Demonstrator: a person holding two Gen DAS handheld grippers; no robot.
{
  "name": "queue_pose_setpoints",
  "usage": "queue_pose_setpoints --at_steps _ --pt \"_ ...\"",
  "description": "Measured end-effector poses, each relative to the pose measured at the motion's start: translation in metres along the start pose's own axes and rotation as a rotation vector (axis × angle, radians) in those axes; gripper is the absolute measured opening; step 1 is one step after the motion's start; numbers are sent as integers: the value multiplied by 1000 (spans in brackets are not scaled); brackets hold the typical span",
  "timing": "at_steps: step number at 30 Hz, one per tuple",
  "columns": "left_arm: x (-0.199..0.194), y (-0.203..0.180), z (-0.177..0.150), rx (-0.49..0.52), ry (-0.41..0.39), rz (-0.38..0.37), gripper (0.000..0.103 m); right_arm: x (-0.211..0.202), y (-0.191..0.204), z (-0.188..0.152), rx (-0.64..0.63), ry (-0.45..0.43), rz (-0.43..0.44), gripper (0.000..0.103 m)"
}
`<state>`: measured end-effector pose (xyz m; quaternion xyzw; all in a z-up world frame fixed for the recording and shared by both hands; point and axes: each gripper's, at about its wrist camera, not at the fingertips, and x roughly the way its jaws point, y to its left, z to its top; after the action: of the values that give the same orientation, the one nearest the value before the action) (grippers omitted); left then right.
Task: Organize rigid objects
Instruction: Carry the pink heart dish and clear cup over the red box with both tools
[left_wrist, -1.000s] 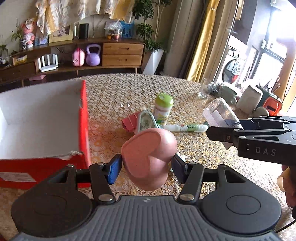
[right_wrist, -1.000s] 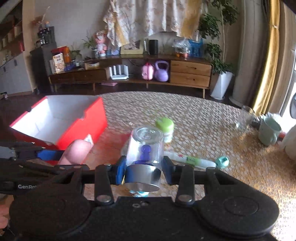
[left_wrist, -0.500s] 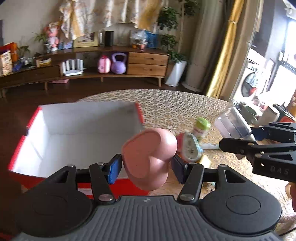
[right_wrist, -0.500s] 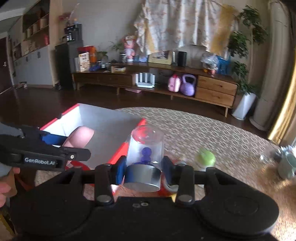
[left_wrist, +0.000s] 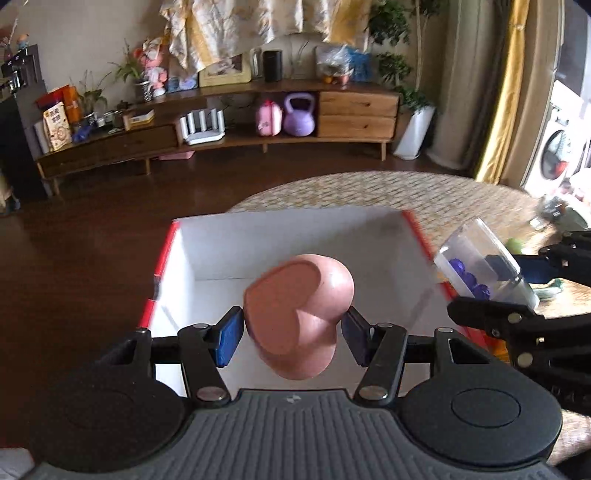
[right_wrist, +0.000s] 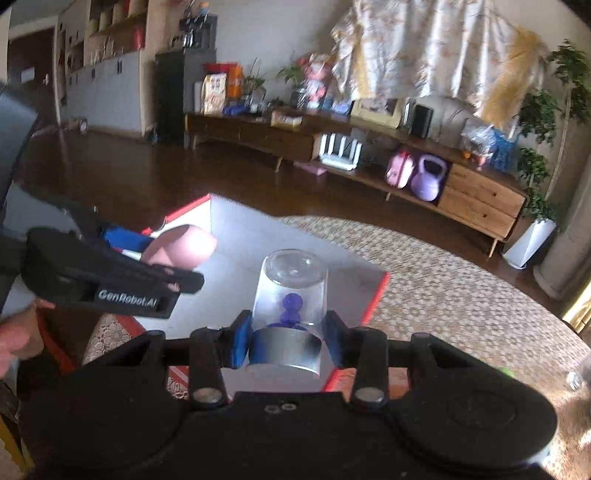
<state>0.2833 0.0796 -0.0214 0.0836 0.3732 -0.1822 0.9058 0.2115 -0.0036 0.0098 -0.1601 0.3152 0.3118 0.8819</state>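
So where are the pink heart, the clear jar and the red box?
pink heart (left_wrist: 295, 314): left wrist view, its flat face.
clear jar (right_wrist: 291, 288): right wrist view, its transparent wall.
red box (left_wrist: 415, 227): left wrist view, its right rim.

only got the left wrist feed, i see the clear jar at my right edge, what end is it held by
Observer: The right gripper clamps the clear jar at its silver lid end.
Operator: which way does it point
Observer: Its clear base points away from the gripper, out over the red box.
Operator: see who's holding the left one
Observer: Yes, a hand shows behind the left gripper, which holds the pink heart.
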Motion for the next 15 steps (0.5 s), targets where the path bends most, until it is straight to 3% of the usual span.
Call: queue_pose_setpoints --at_steps 6,15 --pt "43 19 5 29 88 36 58 53 16 7 -33 91 -11 41" --pt "86 25 14 109 218 -5 58 105 22 2 -29 230 -8 40"
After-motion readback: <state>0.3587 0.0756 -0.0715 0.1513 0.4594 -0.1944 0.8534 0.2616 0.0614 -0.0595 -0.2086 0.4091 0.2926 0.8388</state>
